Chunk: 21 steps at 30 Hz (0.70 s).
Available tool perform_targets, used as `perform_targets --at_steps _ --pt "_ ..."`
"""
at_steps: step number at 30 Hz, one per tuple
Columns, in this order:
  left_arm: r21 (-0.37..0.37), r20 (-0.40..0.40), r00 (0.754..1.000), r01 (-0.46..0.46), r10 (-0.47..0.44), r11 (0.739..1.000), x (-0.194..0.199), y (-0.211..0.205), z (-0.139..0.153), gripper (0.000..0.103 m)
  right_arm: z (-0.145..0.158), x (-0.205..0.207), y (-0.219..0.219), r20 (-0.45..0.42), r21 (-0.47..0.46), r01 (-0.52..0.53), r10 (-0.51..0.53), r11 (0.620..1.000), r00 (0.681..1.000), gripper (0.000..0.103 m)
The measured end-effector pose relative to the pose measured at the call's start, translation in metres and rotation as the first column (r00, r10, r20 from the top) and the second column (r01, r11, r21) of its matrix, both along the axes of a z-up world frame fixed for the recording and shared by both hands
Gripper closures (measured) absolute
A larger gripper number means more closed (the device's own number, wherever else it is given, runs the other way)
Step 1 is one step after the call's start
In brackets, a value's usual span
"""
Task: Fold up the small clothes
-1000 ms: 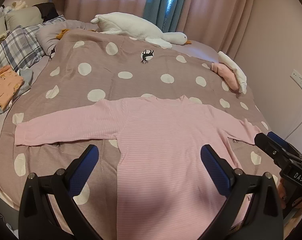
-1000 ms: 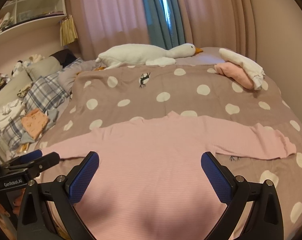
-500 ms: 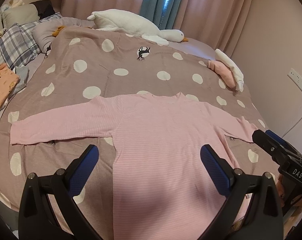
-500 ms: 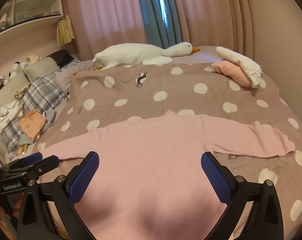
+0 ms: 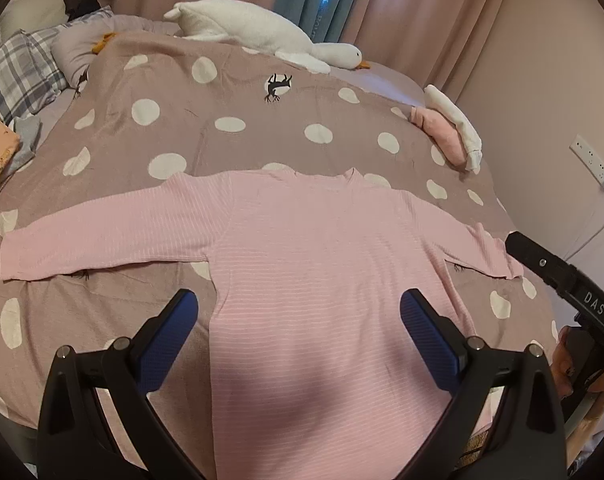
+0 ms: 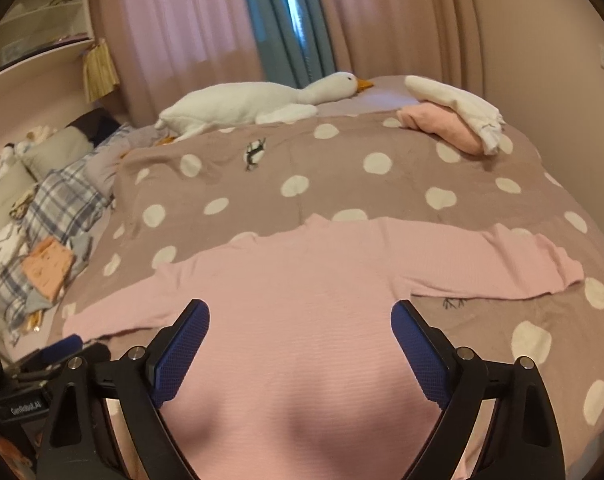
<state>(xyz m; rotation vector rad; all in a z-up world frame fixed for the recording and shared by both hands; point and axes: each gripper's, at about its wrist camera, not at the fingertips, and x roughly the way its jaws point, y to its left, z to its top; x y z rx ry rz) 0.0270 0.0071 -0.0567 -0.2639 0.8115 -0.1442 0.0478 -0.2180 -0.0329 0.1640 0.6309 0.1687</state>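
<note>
A pink long-sleeved shirt [image 5: 321,248] lies flat on the polka-dot bed cover [image 5: 222,148], both sleeves spread out sideways. It also shows in the right wrist view [image 6: 302,292]. My left gripper [image 5: 300,336] is open and empty, hovering above the shirt's lower body. My right gripper [image 6: 300,344] is open and empty, also above the lower body. The right gripper's body shows at the right edge of the left wrist view [image 5: 561,284], near the right sleeve cuff. The left gripper shows at the left edge of the right wrist view [image 6: 58,350].
A white goose plush [image 5: 262,40] lies at the far end of the bed. Folded pink and white clothes [image 5: 449,132] sit at the far right. Plaid bedding and an orange garment [image 6: 48,268] lie at the left. Curtains hang behind; a wall is on the right.
Both grippers have moved slightly forward and lower over the shirt, so it looks larger. Both stay open and empty. The shirt has not moved.
</note>
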Motion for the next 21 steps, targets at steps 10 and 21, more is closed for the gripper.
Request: perform_targets --at_steps 10,21 --pt "-0.025 -0.079 0.995 0.055 -0.057 0.998 0.018 -0.016 -0.026 0.006 -0.004 0.013 -0.029 -0.008 0.028 0.088 -0.088 0.996 0.996 0.019" --pt "-0.065 -0.203 0.973 0.098 -0.109 0.993 0.042 -0.040 -0.067 0.014 -0.019 0.047 -0.157 -0.118 0.146 0.317 -0.302 0.937 0.946 0.039"
